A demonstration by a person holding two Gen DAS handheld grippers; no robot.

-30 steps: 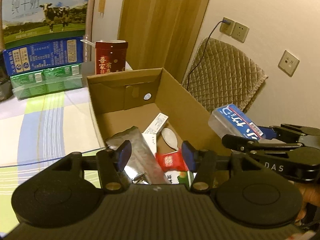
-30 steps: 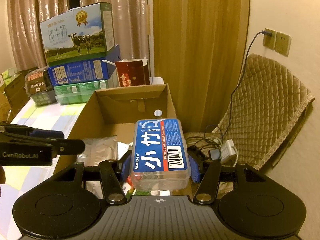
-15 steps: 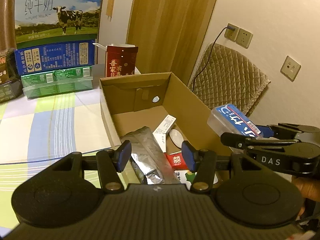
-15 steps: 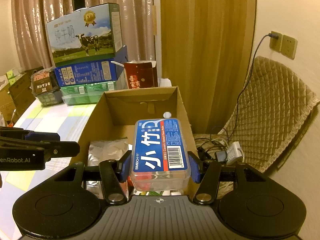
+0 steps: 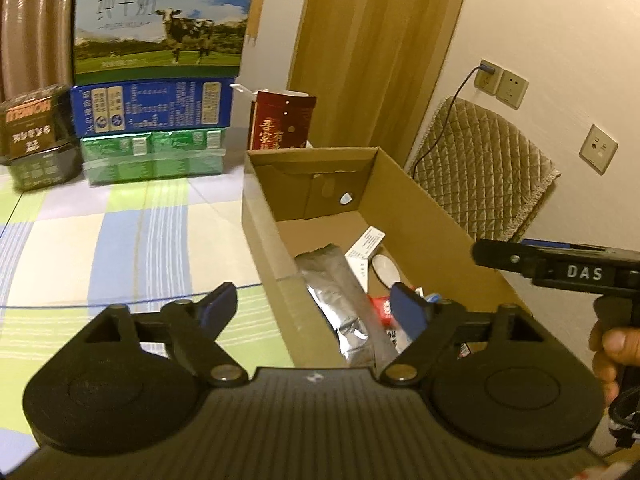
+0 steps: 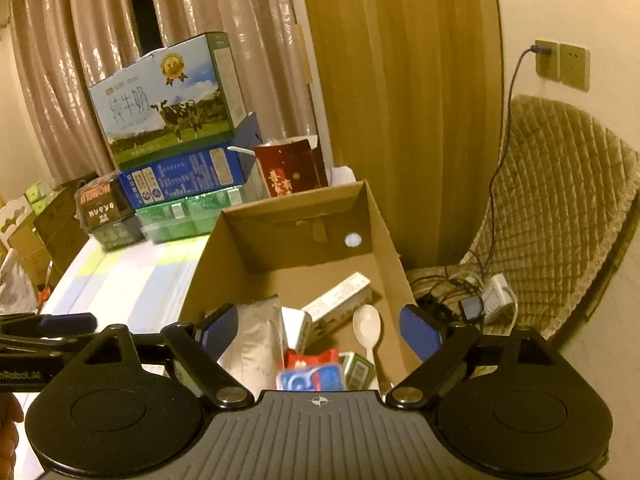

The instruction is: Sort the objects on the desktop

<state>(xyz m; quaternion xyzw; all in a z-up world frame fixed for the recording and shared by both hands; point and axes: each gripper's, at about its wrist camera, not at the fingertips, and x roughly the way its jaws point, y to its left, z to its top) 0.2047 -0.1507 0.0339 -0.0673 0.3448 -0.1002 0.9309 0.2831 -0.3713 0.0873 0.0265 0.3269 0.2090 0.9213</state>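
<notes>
Spoon [image 6: 367,329] lies in cardboard box [image 6: 376,216]; milk cartons [image 6: 168,112] stacked behind, left.

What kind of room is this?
Probably a room in someone's home: long pinkish-brown curtains, a beige quilted chair cover beside wall sockets, and stacked milk cartons on a table with a pastel checked tablecloth.

You've got open checkered surface [image 5: 120,248] left of the cardboard box [image 5: 264,216], nothing sitting on it until the stacked cartons [image 5: 156,92] at the far edge. The box top is open, so coming down from above is easy. Its far half is bare floor; the near half is crowded with the foil pouch [image 6: 256,336], small white cartons [image 6: 340,300], spoon [image 6: 366,326] and blue-lidded case [image 6: 312,376]. Both grippers, left gripper [image 5: 316,308] and right gripper [image 6: 320,330], have their jaws spread wide.
</notes>
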